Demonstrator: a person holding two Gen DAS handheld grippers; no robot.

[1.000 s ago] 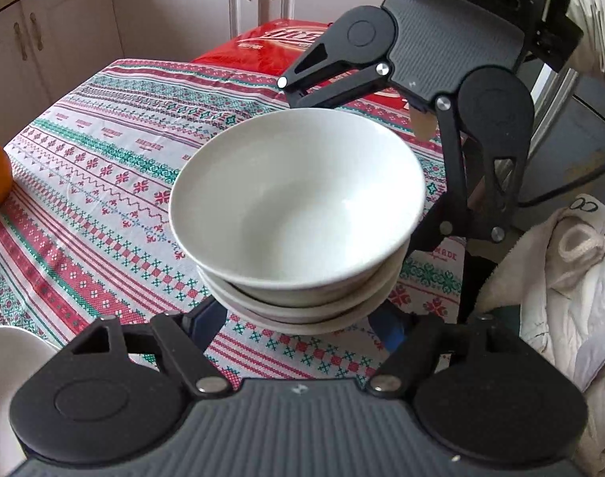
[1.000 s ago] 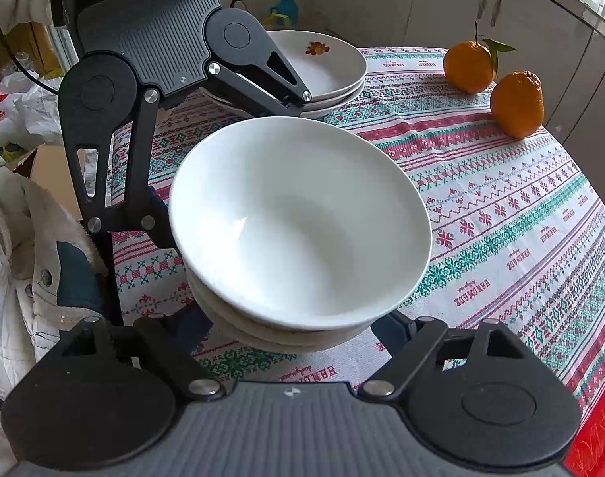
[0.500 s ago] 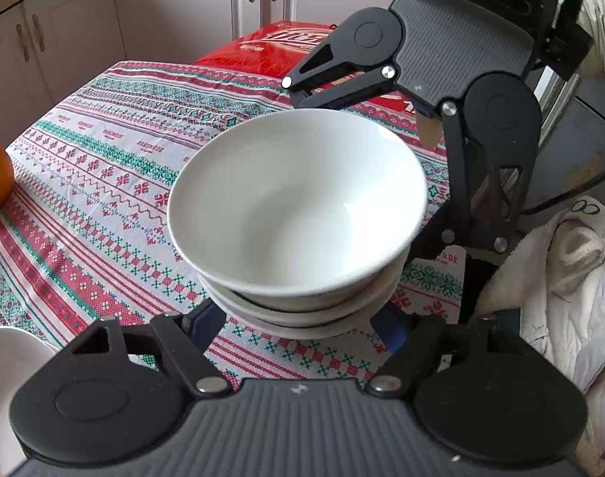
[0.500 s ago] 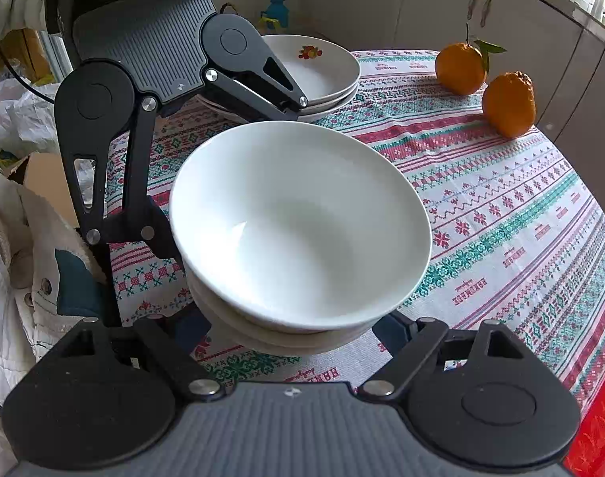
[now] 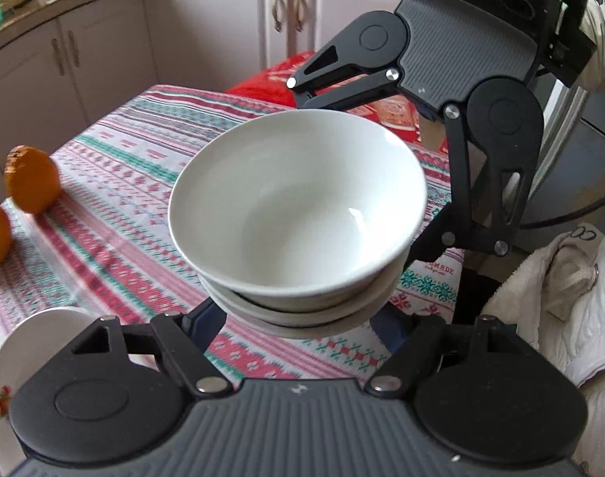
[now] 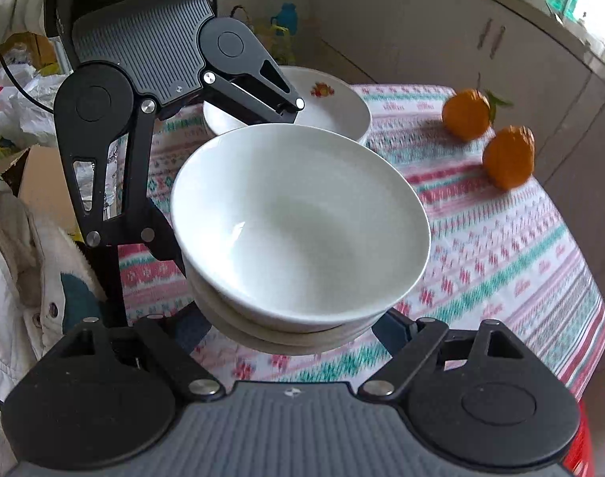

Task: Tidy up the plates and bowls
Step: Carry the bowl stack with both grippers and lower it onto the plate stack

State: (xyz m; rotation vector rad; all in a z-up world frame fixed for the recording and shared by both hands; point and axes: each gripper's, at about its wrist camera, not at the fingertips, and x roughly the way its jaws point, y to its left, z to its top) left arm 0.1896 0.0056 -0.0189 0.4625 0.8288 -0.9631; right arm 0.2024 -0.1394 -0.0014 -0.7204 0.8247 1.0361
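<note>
A stack of white bowls (image 5: 298, 214) hangs in the air above the patterned tablecloth (image 5: 115, 206), held from opposite sides by both grippers. My left gripper (image 5: 302, 318) is open wide, its fingers under and around the stack's near side. My right gripper (image 6: 298, 326) is open wide around the stack (image 6: 302, 230) from the other side. Each fingertip is hidden under the bowls. A pile of flower-printed plates (image 6: 330, 103) sits on the table behind the stack in the right wrist view; its edge shows in the left wrist view (image 5: 36, 326).
Two oranges (image 6: 489, 135) lie on the tablecloth toward the cabinets, also seen in the left wrist view (image 5: 28, 187). A red package (image 5: 389, 111) lies at the table's far end. A white jacket (image 5: 572, 278) and bags (image 6: 8, 95) are beside the table.
The bowl stack has been lifted off the tablecloth by both grippers and carried toward the oranges and plates; the background is blurred with motion.
</note>
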